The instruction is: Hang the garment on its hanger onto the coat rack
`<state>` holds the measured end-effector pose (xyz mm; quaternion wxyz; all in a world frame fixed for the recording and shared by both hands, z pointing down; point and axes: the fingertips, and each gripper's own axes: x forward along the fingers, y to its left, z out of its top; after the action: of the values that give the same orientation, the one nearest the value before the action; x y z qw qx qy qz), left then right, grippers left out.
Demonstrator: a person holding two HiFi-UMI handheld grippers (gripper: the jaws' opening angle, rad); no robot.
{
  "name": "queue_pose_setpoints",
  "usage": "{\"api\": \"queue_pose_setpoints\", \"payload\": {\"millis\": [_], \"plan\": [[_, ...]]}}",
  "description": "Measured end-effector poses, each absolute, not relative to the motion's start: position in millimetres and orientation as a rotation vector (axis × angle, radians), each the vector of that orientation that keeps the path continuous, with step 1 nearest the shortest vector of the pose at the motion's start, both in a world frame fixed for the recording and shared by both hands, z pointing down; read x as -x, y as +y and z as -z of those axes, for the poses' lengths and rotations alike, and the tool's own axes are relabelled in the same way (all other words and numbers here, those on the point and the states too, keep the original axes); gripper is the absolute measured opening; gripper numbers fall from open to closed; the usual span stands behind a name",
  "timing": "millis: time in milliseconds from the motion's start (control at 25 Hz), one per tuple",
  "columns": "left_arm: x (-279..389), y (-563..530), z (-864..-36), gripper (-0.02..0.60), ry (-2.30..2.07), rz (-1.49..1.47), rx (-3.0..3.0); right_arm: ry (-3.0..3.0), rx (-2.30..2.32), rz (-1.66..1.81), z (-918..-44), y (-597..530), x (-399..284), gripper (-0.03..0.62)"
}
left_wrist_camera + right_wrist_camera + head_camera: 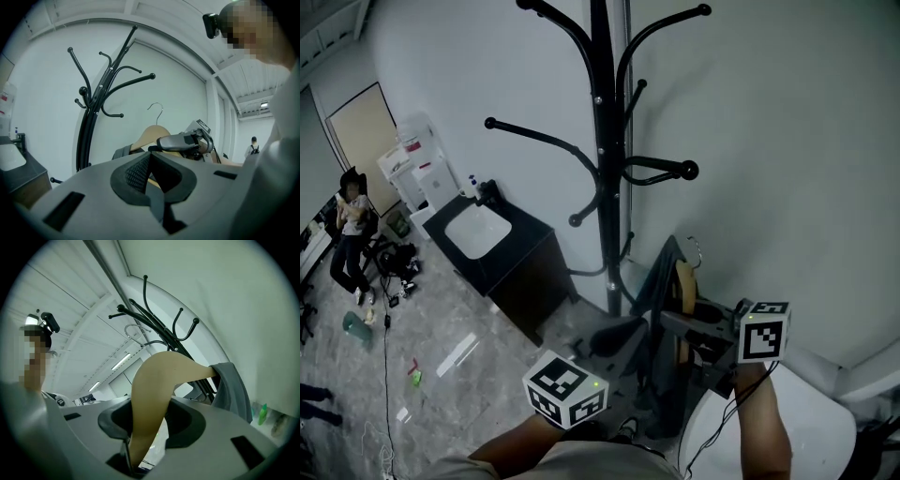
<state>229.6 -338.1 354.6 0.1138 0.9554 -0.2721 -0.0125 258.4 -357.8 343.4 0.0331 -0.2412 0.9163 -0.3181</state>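
While the right gripper [151, 422] clamps the wooden hanger [161, 376], garment [233, 390] draped, low beside the coat rack [602, 141] and the left gripper [152, 174] gapes empty, the hook [695, 249] likely needs lifting over a prong [661, 171].

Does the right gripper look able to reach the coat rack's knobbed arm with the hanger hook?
Likely yes: the right gripper holds the wooden hanger, hook free, with only open air up to the knobbed arm.

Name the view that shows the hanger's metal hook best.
The left gripper view: the hook stands whole and sharp against the white wall. The head view shows it small above the garment; the right gripper view shows it thin, overlapping the coat rack.
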Motion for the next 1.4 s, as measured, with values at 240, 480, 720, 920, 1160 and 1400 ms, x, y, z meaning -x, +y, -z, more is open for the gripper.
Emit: {"api": "queue_pose_setpoints", "payload": {"millis": [240,480,720,920,1160,1400], "plan": [[-232,-383,-353,0.005,-0.861,0.054,-2.793,2.867,0.695,0.983,-343,-420,-265,0.170],[-238,-417,-345,0.005,-0.856,0.080,-2.801,2.875,0.703,0.997,-337,-472,-273,0.170],[-238,-447,-346,0.005,-0.859,0.089,-2.788,2.879,0.715,1.030,-346,-516,-272,0.170],[-236,-462,-352,0.005,-0.865,0.079,-2.774,2.869,0.681,1.071,-356,-534,-263,0.172],[-233,-472,-359,0.005,-0.874,0.069,-2.755,2.861,0.701,1.144,-379,-550,-260,0.170],[-230,-475,-361,0.005,-0.885,0.065,-2.738,2.835,0.695,1.178,-386,-556,-257,0.170]]}}
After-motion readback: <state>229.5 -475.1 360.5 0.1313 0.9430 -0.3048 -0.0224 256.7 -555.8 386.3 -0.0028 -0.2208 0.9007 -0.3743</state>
